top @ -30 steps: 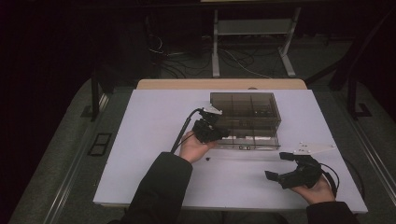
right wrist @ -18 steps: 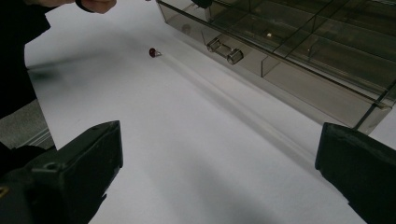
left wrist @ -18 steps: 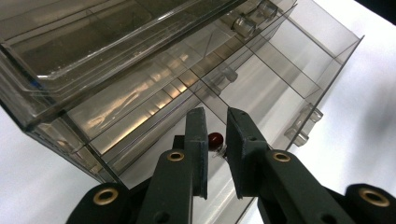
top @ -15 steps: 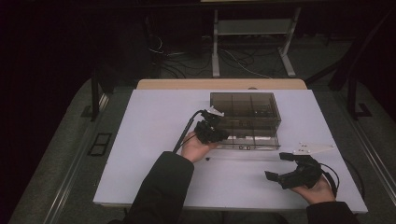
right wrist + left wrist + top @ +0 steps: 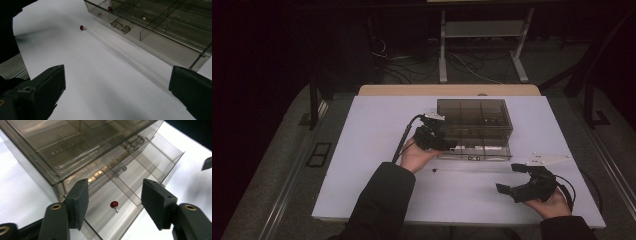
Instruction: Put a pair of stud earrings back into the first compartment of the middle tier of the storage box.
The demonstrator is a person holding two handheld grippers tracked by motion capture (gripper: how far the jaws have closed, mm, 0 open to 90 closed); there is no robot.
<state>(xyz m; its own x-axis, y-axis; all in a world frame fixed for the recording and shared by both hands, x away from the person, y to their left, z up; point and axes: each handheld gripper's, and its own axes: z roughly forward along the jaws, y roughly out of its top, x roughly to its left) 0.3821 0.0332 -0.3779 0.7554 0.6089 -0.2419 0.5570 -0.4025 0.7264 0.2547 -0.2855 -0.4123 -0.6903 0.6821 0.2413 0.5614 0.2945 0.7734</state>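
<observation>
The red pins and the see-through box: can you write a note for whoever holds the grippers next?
Left gripper: open, holding nothing, jaws over the pulled-out drawer of the clear box.
Right gripper: open, holding nothing, over the table at the near right.
Done, it seems: one red pin lies in the drawer.
Left, probably: a second red pin lies on the table before the box; likely it goes in too, then the drawer gets shut.

Left claw [image 5: 451, 146] now slightly nearer the drawer [image 5: 477, 151].
</observation>
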